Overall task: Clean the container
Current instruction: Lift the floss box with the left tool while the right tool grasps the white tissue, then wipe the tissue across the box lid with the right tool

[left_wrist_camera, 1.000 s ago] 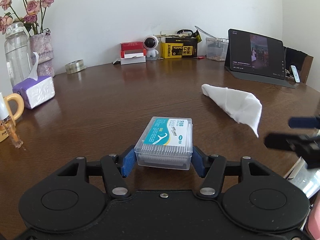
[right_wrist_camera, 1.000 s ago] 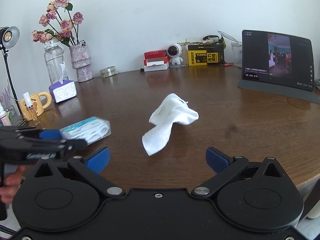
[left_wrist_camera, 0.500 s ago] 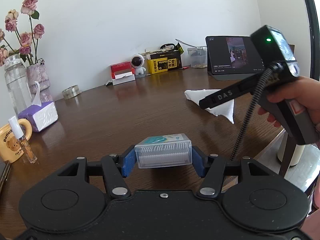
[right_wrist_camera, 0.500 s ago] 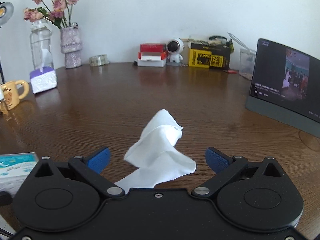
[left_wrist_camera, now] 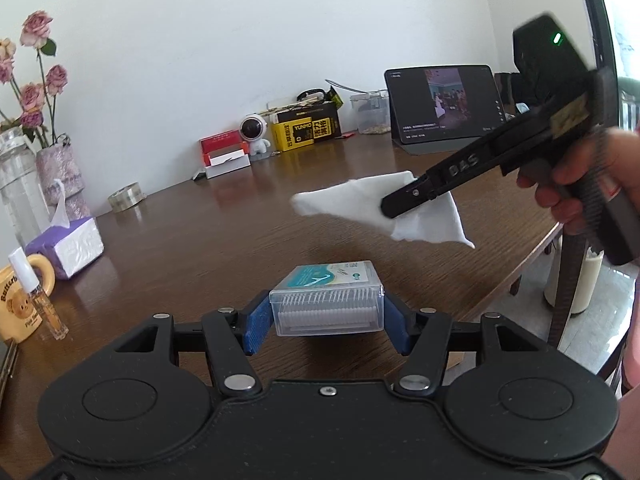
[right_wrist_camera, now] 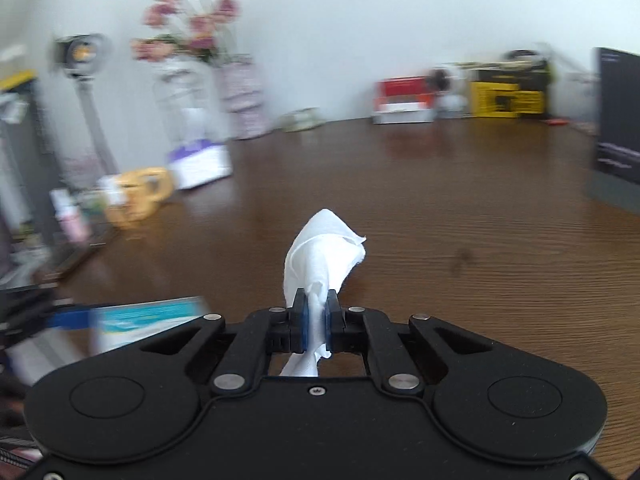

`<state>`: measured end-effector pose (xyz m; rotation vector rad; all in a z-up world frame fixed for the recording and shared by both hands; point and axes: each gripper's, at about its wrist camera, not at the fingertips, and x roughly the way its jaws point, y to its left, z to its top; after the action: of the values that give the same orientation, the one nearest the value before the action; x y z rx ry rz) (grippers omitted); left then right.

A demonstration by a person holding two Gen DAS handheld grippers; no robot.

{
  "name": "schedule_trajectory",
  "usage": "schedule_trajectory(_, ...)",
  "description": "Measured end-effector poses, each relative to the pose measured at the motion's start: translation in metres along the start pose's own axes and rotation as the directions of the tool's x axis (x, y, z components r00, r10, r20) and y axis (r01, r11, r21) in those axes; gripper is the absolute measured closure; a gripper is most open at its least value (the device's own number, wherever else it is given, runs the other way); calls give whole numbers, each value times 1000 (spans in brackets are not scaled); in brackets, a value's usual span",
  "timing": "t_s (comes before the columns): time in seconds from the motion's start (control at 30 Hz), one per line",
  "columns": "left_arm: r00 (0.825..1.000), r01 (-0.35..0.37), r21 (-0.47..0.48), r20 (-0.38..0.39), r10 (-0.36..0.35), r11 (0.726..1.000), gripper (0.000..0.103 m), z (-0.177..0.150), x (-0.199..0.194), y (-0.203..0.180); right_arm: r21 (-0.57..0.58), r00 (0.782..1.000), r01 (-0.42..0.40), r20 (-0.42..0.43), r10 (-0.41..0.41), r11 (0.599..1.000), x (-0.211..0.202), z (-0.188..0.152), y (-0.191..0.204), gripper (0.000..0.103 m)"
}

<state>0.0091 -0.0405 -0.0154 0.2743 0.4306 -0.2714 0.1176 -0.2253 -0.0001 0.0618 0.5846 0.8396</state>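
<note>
A dark wooden bench point(left_wrist_camera: 192, 240) is filling the middle of both views, running back to a white wall. At the upper right of the left wrist view a tablet point(left_wrist_camera: 444, 106) is standing propped, its screen lit. At the far left of that view a glass jar point(left_wrist_camera: 14, 184) and a purple vase of dried roses point(left_wrist_camera: 56, 172) are standing side by side, with a purple tissue box point(left_wrist_camera: 68, 248) in front of them and a yellow mug point(left_wrist_camera: 20, 300) nearer the frame's lower left.

The left tool point(left_wrist_camera: 326, 314) is sitting at the bottom centre of its own view, its blue pads pressing on the two ends of a clear plastic floss-pick box point(left_wrist_camera: 330, 304) with a teal and white label on top. The box is being held just above the bench near its front edge.

The right tool point(right_wrist_camera: 316, 320) is entering the left wrist view from the right, gripped by a hand point(left_wrist_camera: 588, 184). Its pads are pinching a white wipe point(right_wrist_camera: 324, 256) between them, drawn almost together; the wipe is hanging in the air above and beyond the box, not touching it. The right wrist view is blurred, with the box showing at its lower left.

Along the back wall a yellow and black carton point(left_wrist_camera: 306, 130), a red and white box point(left_wrist_camera: 224, 154) and a small white robot figurine point(left_wrist_camera: 256, 136) are lining up.
</note>
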Motion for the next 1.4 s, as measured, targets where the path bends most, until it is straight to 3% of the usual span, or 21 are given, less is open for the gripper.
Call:
schedule_trajectory(0.1,1000,3,22,3,-3,1000,46,1,0,-3,-76,989,-143,-34,141,987,-5,5,29,96)
schedule_trajectory(0.23,1000,4,41,4,-4,999,46,1,0,-6,-167,974,-222,-85,211,961,-4,12,55,96)
schedule_trajectory(0.63,1000,-12,56,-5,12,998,46,0,-1,-9,-272,964,-254,-151,220,928,10,20,80,96)
schedule_trajectory(1.1,1000,-17,57,1,17,998,46,1,0,-9,-334,967,-194,-222,122,922,-19,11,74,96)
schedule_trajectory(1.4,1000,-20,49,3,20,999,46,1,0,-7,-369,964,-226,-218,153,902,1,23,86,96)
